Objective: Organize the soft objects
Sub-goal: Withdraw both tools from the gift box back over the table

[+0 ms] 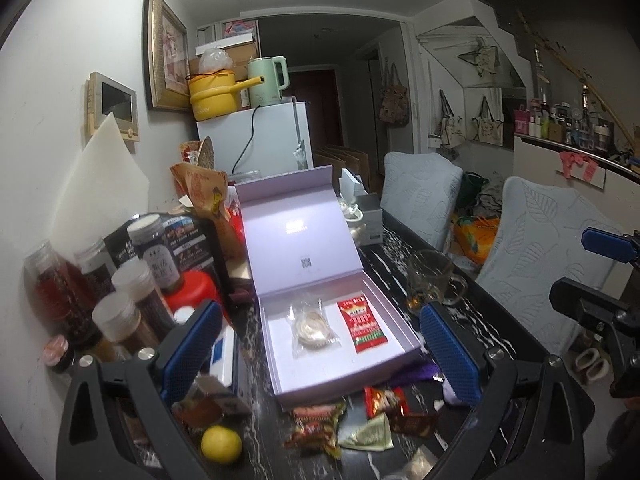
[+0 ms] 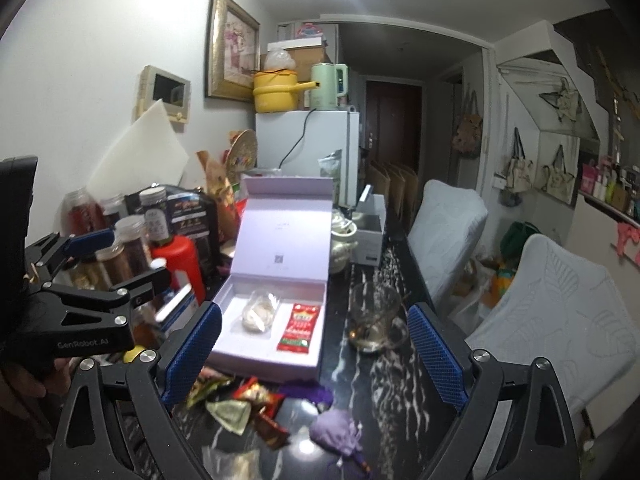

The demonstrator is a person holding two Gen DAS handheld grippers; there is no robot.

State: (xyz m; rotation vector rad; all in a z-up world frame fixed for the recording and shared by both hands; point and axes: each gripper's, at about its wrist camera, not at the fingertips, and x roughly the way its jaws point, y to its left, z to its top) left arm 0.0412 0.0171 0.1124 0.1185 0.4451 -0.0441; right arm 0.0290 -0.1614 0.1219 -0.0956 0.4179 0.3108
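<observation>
The dark marbled table carries an open box, snack packets, lemon, glass mug, jars.

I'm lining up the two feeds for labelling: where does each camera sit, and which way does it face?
Left wrist view: rides the left gripper, facing along the table at the open box; its own blue fingers show, with the right gripper at the right edge.
Right wrist view: rides the right gripper, facing the same way; the left gripper and a hand show at left.
Shared: the box, red packet, glass mug.
</observation>
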